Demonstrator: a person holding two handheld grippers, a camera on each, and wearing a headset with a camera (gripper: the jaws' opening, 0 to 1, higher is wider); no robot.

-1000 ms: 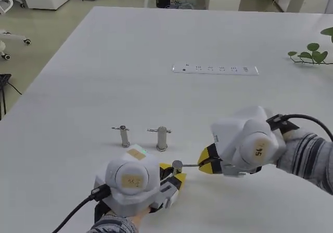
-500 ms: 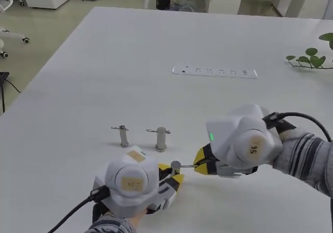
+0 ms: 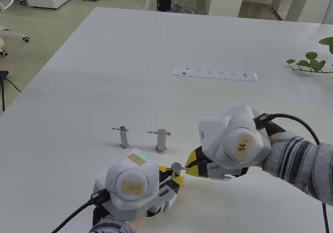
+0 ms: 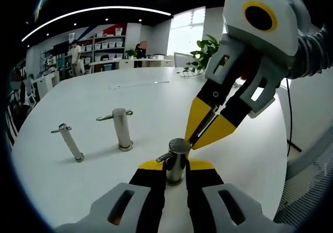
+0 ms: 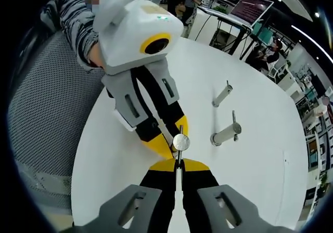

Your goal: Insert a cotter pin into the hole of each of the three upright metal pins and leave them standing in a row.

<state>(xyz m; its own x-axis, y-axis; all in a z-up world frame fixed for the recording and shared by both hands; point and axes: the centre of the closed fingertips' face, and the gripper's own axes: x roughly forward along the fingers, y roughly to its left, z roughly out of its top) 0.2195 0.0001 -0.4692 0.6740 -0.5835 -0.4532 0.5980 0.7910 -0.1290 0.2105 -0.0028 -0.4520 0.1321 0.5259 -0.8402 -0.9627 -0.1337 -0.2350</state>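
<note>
Two upright metal pins (image 3: 124, 137) (image 3: 161, 140) stand side by side, each with a cotter pin through its top. My left gripper (image 3: 170, 175) is shut on the third metal pin (image 4: 176, 163), holding it upright on the white table (image 3: 156, 56). My right gripper (image 5: 178, 164) is shut on a thin cotter pin (image 5: 180, 134); its yellow tips press against the third pin's head (image 5: 181, 142). The cotter pin's end (image 4: 163, 156) pokes out on the pin's far side. In the left gripper view the right gripper (image 4: 200, 134) comes in from the upper right.
A white power strip (image 3: 215, 74) lies farther back on the table. A green plant (image 3: 311, 60) sits at the right edge. Chairs and floor lie beyond the table's left edge. A black cable (image 3: 78, 215) trails from the left gripper.
My right gripper has moved left up to the third pin's head. The stretch of cotter pin seen between them earlier has gone into the pin. The left gripper has stayed put.
</note>
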